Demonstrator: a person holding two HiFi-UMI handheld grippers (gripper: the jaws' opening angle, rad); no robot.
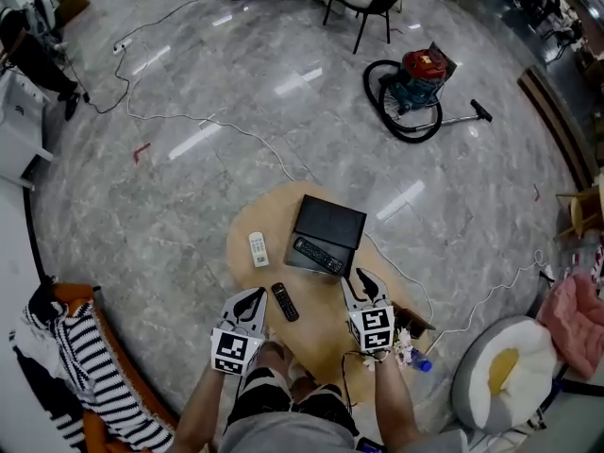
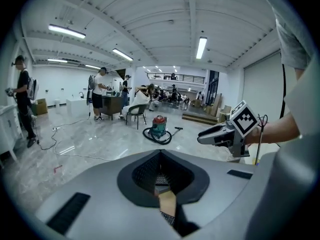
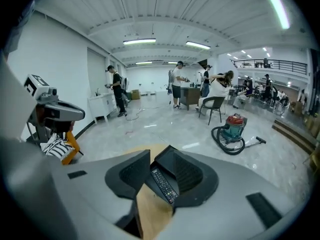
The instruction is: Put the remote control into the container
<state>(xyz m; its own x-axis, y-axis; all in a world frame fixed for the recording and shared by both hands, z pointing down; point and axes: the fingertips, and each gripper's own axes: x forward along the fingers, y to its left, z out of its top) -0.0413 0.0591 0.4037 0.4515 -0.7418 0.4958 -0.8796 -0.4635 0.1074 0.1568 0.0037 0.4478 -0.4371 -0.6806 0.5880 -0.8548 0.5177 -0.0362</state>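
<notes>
On the round wooden table [image 1: 253, 217] stands a black container [image 1: 329, 224]; a long black remote [image 1: 319, 255] lies across its near part. Beside it to the left lies a white remote [image 1: 258, 248], and nearer me a short black remote [image 1: 284, 301]. My left gripper [image 1: 251, 299] hovers left of the short remote, its tips together and nothing held. On the other side, my right gripper [image 1: 365, 281] is open and empty, just short of the container. The right gripper view looks between its jaws [image 3: 160, 157] at the long remote [image 3: 164, 184] in the container [image 3: 176, 165].
A red and teal vacuum cleaner [image 1: 418, 81] with its hose stands on the marble floor beyond the table. A black chair [image 1: 368, 4] is farther back, and white cables [image 1: 236, 130] run across the floor. Striped cloth [image 1: 71, 352] lies at the left, a cushioned stool [image 1: 505, 374] at the right.
</notes>
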